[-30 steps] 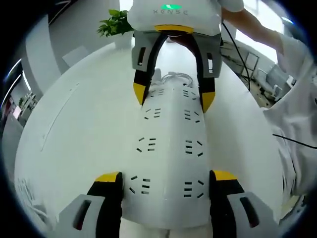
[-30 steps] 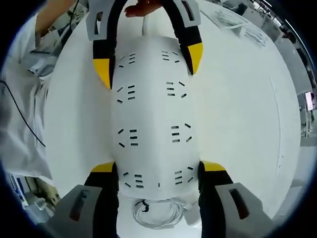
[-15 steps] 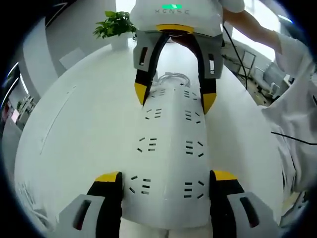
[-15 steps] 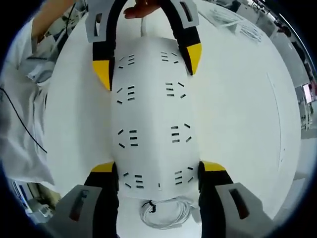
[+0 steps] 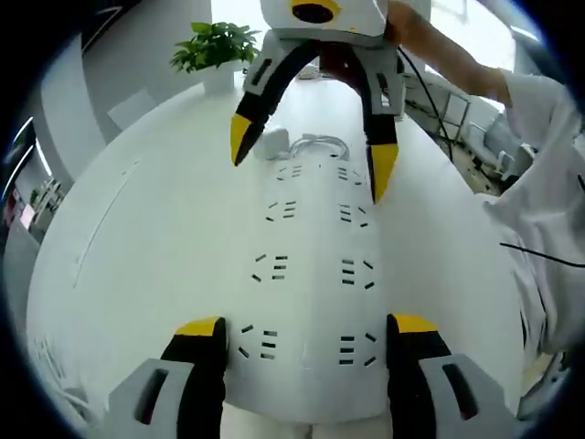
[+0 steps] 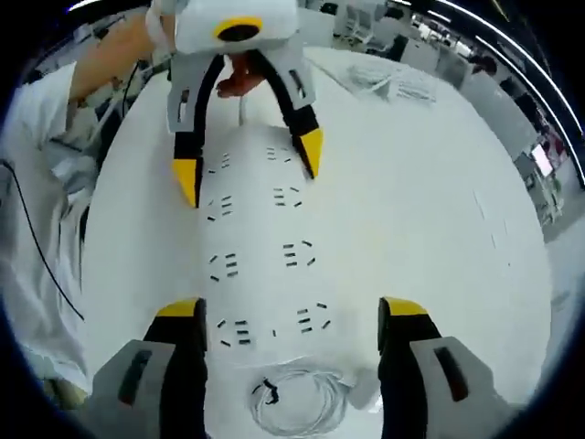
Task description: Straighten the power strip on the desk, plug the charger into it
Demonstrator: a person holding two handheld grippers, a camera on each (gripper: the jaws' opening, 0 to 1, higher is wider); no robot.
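Note:
A long white power strip [image 5: 311, 274] lies flat on the white desk [image 5: 137, 238], running away from my left gripper [image 5: 306, 327]. That gripper's yellow-tipped jaws press against both sides of the strip's near end. At the strip's far end my right gripper [image 5: 311, 154] hangs raised, its jaws spread wider than the strip. In the right gripper view the strip [image 6: 260, 256] lies between my right gripper [image 6: 290, 309] and the left gripper [image 6: 249, 163], with a gap beside the right jaw. A white charger [image 6: 366, 389] and its coiled cable [image 6: 297, 402] lie just past that end.
A potted plant [image 5: 215, 41] stands at the desk's far edge. A person's white sleeve [image 5: 539, 183] and a thin black wire [image 5: 539, 261] hang along the right side. Bundled white cables [image 6: 402, 82] lie further off on the desk, and chairs stand beyond.
My right gripper has lifted off the strip's end and spread its jaws, its view tilting up. The left gripper and the strip have stayed put.

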